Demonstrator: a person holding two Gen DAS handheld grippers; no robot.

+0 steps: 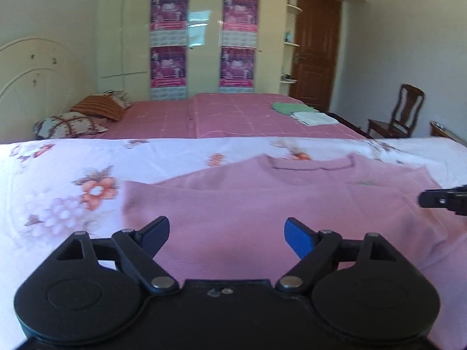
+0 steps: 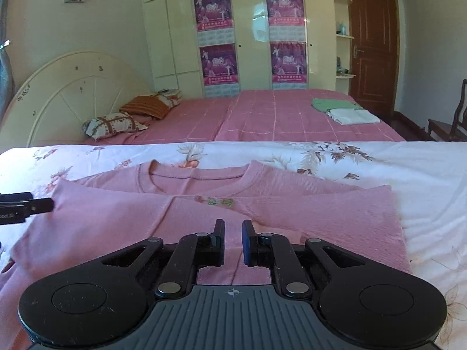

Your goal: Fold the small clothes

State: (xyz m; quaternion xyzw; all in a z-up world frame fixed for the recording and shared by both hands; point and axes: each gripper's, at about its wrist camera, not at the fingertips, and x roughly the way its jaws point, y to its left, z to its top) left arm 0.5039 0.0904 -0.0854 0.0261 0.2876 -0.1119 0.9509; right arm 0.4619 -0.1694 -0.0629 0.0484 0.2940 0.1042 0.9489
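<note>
A pink long-sleeved shirt point(image 1: 248, 192) point(image 2: 146, 218) lies flat on a floral sheet point(image 1: 73, 175) point(image 2: 423, 175), collar point(image 2: 201, 175) at the far side. Both sleeves are folded inward across the body. My left gripper point(image 1: 226, 224) hovers over the shirt's near left part, open wide with nothing between its fingers; its tip shows at the left edge of the right wrist view point(image 2: 29, 204). My right gripper point(image 2: 233, 224) is over the shirt's near middle, jaws open by a narrow gap and holding nothing. Its tip point(image 1: 437, 201) enters the left wrist view from the right.
Beyond the floral sheet stands a bed with a pink checked cover point(image 2: 277, 116), pillows point(image 2: 113, 124) at its left, and folded green point(image 2: 332, 104) and white point(image 2: 354, 116) clothes at its right. A wooden chair point(image 1: 400, 113), a wardrobe and a brown door point(image 2: 370, 43) are behind.
</note>
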